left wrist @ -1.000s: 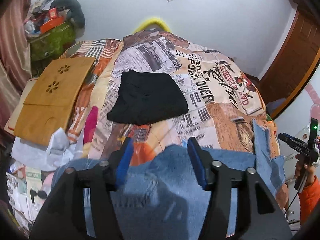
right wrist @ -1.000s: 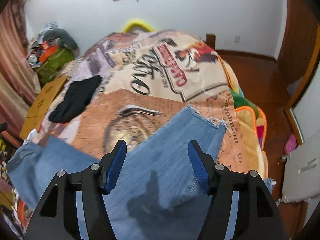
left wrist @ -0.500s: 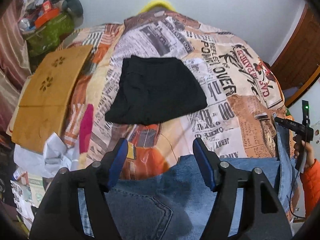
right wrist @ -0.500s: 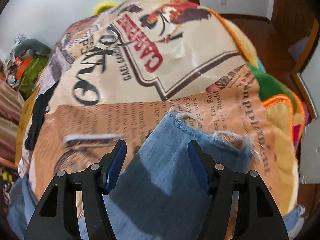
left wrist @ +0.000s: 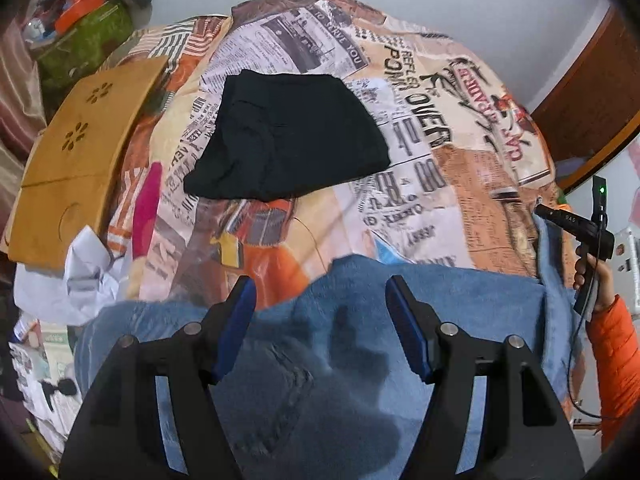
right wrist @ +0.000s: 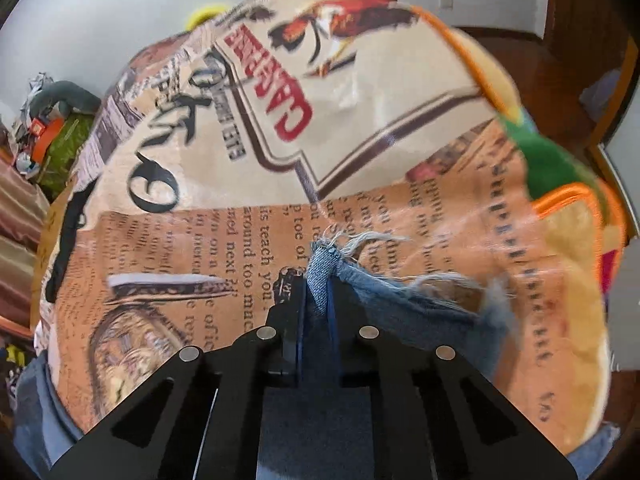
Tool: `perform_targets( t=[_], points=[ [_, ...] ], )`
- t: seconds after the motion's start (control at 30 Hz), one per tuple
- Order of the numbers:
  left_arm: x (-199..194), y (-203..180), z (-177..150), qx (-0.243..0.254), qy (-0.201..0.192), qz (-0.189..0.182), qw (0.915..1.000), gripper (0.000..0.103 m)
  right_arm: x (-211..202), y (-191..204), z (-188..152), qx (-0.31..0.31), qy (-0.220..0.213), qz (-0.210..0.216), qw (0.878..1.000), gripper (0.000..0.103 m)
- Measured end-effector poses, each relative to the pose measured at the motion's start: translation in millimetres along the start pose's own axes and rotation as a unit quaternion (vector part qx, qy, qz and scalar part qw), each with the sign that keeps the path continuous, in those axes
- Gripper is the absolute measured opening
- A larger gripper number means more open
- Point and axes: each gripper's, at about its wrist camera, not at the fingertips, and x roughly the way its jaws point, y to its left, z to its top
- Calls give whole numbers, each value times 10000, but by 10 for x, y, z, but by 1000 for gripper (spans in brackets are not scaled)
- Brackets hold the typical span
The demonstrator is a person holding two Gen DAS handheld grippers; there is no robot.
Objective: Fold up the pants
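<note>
Blue denim jeans [left wrist: 448, 304] lie across the near edge of a bed with a newspaper-print cover [left wrist: 404, 184]. My left gripper [left wrist: 320, 300] is open, its blue pads hovering over the waist end of the jeans. My right gripper [right wrist: 318, 300] is shut on the frayed hem of a jeans leg [right wrist: 404, 304] and lifts that corner off the cover. The right gripper also shows at the far right of the left wrist view [left wrist: 576, 224], held by a hand in an orange sleeve.
A folded black garment [left wrist: 288, 140] lies on the bed beyond the jeans. A wooden board [left wrist: 76, 152] and crumpled white paper [left wrist: 80, 276] sit at the left edge. Clutter is piled by the back wall [left wrist: 80, 8]. A wooden door [left wrist: 592, 80] stands right.
My right gripper moved forward to the leg hem and closed on it. My left gripper stayed open and shifted over the waist end of the jeans.
</note>
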Motion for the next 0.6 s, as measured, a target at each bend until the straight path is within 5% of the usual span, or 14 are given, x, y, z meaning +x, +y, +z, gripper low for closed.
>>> perform_targets(
  t=[0.2,0.43,0.6],
  points=[
    [-217,-140,-242,198,-50,185,9996,75,-846,-134,86,-37,-653,39,9979,8],
    [-46,-441,-636,401,521,9,9978,79,-1983,-333,-29,79,-1705,154,9852,8],
    [52,-930,-969,1096,574,223,9921,79,-2470,-455,-267,-158,-2078,-70,9780,8]
  ],
)
